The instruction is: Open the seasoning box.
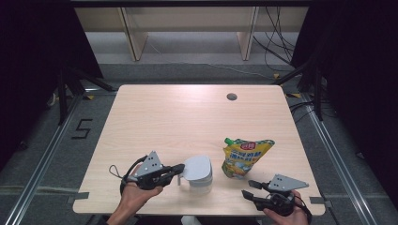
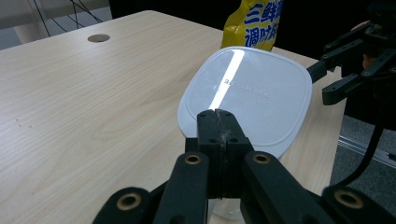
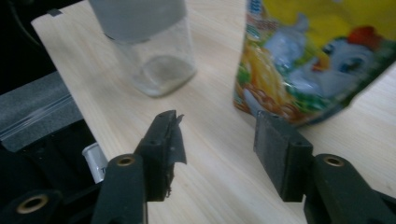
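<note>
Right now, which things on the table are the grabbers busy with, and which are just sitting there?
Seems part of the job:
- clear jar, white lid
- left gripper, jaws shut at the lid's edge
- yellow pouch, just ahead of the right gripper, jaws open

Just there:
- round hole in the table
- cables on the floor behind

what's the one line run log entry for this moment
left claw: shut on jar lid edge | right claw: open, empty | pouch: beside jar
</note>
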